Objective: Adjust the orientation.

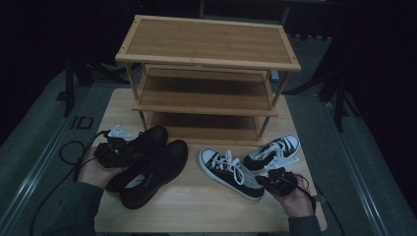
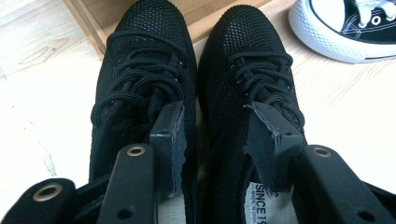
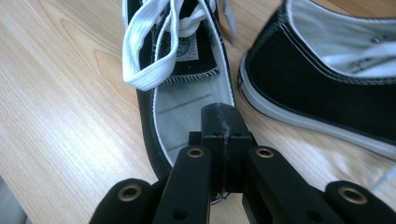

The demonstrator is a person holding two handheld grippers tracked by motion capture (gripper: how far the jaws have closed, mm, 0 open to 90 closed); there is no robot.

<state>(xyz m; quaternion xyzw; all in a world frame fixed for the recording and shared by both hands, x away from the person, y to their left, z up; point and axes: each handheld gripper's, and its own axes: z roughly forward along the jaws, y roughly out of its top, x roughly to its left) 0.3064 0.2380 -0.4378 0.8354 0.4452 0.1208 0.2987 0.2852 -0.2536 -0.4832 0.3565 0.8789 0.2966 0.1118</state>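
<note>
Two black mesh shoes [image 1: 156, 169] [image 2: 140, 70] lie side by side on the table's left half, toes toward the rack. My left gripper [image 1: 129, 155] [image 2: 217, 119] has one jaw inside each shoe and is shut on their two adjoining inner walls. To the right lies a black-and-white sneaker [image 1: 228, 171] [image 3: 182, 98] with white laces. My right gripper [image 1: 269, 180] [image 3: 223, 119] is shut at its heel, and the rear side wall runs in between the pads. The second sneaker [image 1: 273, 149] [image 3: 313, 79] lies just beyond it.
A three-tier bamboo shoe rack [image 1: 206, 44] stands at the back of the wooden table [image 1: 196, 209]. Its lower shelves are open toward me. Cables trail off both table sides, and dark stands surround the table.
</note>
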